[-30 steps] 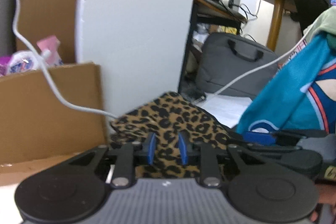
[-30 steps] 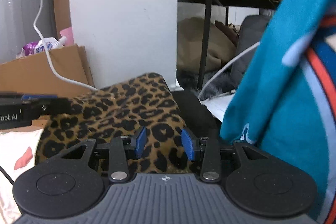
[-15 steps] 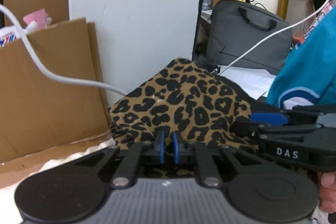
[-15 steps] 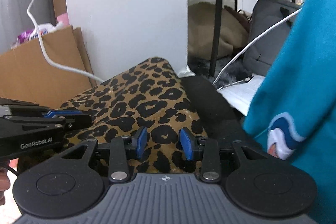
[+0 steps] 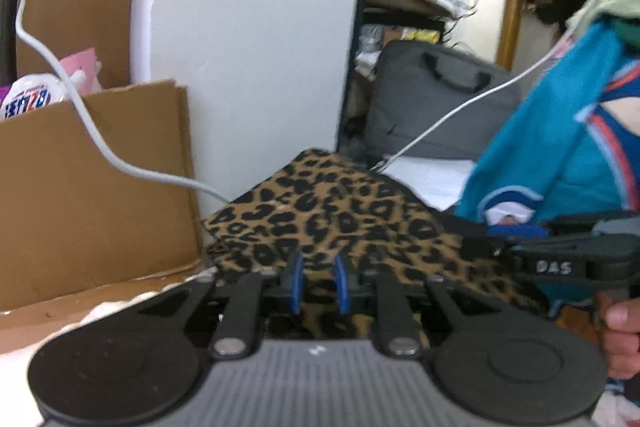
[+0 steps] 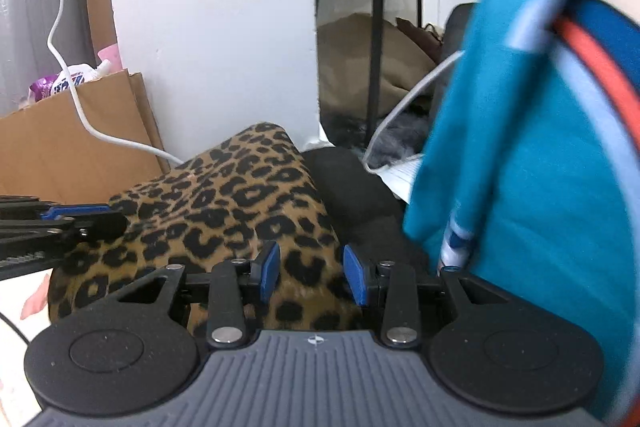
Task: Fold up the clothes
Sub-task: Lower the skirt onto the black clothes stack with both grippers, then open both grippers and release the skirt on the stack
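My left claw [image 5: 318,281] is sitting right at the near edge of the leopard-print garment [image 5: 332,223], and its blue pads [image 5: 297,281] are opening up again with a narrow gap between them. The cloth is lying under and just ahead of the tips, and a bit of it is showing in the gap, but I can't say the pads are actually pressing on it. My right claw [image 6: 312,275] is standing wider apart, about half spread, with the same leopard fabric bunching up between and beyond its pads; the pads look like they're flanking the cloth rather than squeezing it, though honestly that's hard to call.

Just past the left claw's right side, the other gripper is poking in sideways, with my hand [image 5: 618,331] wrapped on its handle. Right of both claws a teal jersey [image 6: 532,163] is hanging down. Farther out, left of the claws, a cardboard box [image 5: 92,187] is leaning by a white pillar [image 5: 256,39], and a white cable [image 5: 80,107] is trailing across it to the garment.

Compared with half a second ago, the left pads were nearly touching and are now spreading, and the view is sitting lower and further back. The right claw's gap is looking the same.
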Demonstrator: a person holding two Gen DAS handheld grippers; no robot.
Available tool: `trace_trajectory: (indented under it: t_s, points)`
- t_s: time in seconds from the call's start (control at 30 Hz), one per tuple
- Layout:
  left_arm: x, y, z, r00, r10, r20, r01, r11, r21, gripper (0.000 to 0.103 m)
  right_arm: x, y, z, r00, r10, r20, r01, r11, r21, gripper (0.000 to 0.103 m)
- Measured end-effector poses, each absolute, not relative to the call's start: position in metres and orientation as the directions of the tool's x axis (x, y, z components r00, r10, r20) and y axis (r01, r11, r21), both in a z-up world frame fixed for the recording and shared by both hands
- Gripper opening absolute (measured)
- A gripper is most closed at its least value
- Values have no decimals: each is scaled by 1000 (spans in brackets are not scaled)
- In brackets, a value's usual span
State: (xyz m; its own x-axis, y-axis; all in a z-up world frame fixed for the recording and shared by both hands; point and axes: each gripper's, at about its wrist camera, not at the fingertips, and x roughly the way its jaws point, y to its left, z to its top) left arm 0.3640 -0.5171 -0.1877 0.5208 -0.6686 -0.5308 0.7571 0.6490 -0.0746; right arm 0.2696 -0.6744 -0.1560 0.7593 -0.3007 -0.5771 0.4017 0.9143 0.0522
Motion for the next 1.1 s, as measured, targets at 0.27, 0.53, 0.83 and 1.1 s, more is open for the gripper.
trace_trajectory:
  t_s: [0.27,0.53,0.83,1.1]
  points:
    - [362,-519,-201,515,-637,-573,746,663,-67,26,254,-661,-162,744,-296,-599,388,921,28,42]
    - [361,-522,-218,511,-630,-584,772,636,-11,27,249,-660,-186,655,-316,-686,434,901,-1,42]
    - [321,-486,-189,511,-591,-624,742,670,-26,30,212,-636,-149,661,-292,-691,406,914,2,43]
    - [276,-396,-162,558,-535,-634,654,754,-60,56,189,-593,-108,707,-249,-662,378,924,57,58]
